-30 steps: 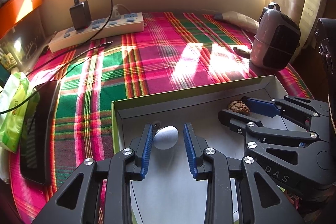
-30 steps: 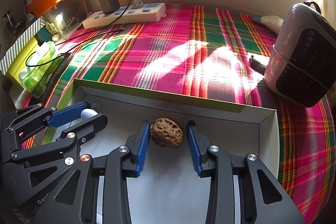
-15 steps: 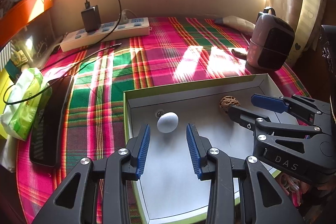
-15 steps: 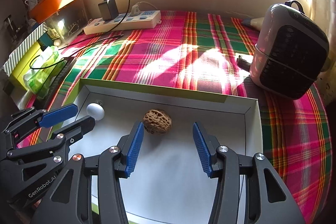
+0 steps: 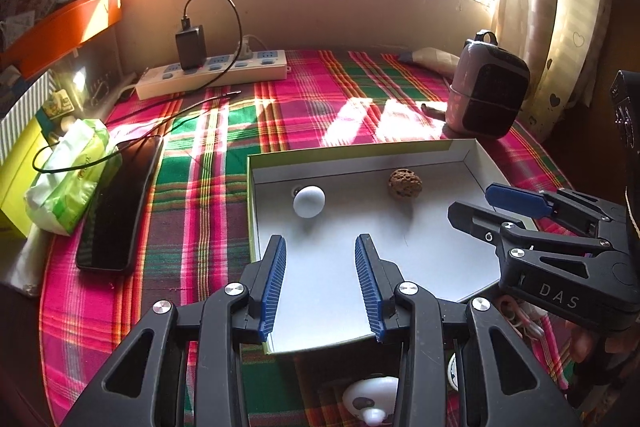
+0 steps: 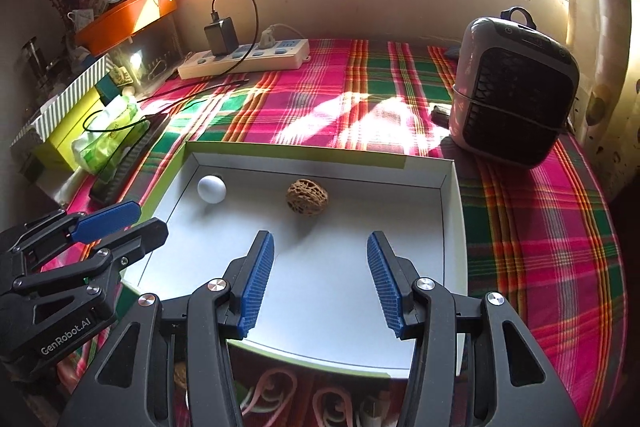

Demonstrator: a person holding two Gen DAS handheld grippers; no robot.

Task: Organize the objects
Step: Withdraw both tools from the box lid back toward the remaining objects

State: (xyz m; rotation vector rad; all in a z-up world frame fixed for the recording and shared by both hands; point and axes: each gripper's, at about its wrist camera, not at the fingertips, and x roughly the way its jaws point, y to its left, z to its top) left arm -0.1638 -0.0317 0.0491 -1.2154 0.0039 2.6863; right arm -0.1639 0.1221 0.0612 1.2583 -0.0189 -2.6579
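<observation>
now both tongs, left gripper point(image 5: 320, 279) and right gripper point(image 6: 320, 283), gape empty above the shallow white cardboard box point(image 6: 452, 227). near its far wall sit the small white ball point(image 6: 212, 189) and wrinkled brown walnut point(image 6: 307, 195), apart; any nudge of the box could roll the ball.

A smooth white egg-shaped ball point(image 5: 308, 201) is lying in the far left corner of a shallow white box with green outer walls point(image 5: 252, 211). A brown, pitted walnut point(image 5: 405, 183) is resting apart from it, near the far wall.
</observation>
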